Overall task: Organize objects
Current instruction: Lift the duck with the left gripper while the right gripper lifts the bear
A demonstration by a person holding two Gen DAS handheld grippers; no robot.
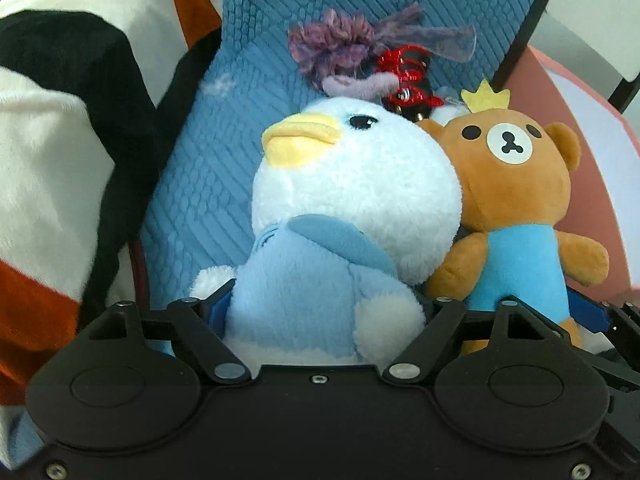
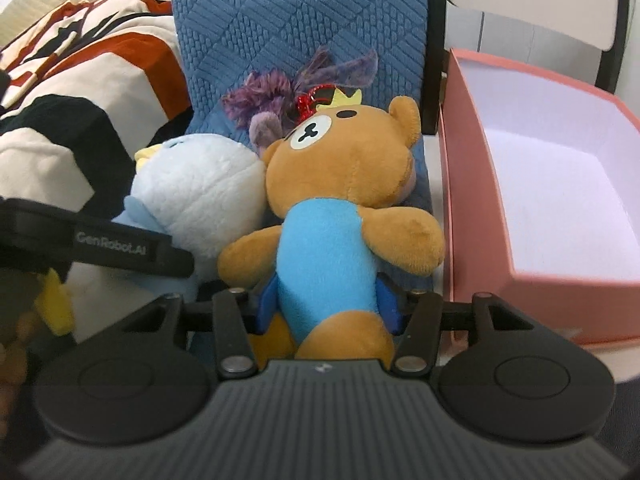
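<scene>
Both wrist views sit close, facing forward — sharing the bear (image 1: pixel 516 200) (image 2: pixel 340 184).

Blue textured cushion (image 1: pixel 248 184), patterned blanket (image 1: pixel 60 152).

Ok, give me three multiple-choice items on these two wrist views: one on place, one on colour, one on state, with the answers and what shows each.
1. Where does the pink box stand relative to the brown bear plush?
A. To its right
B. To its left
C. On top of it

2. What colour is the bear's crown?
A. Red
B. Yellow
C. Green

3. What is the right gripper doing?
A. Hanging open over the box
B. Gripping the blue cushion
C. Closed on the bear's blue torso

Answers:
1. A, in the right wrist view the box sits right of the bear.
2. B, the small felt crown above its face is yellow.
3. C, the blue finger pads press both sides of the bear's torso, just as the left gripper squeezes the blue penguin plush.
</scene>
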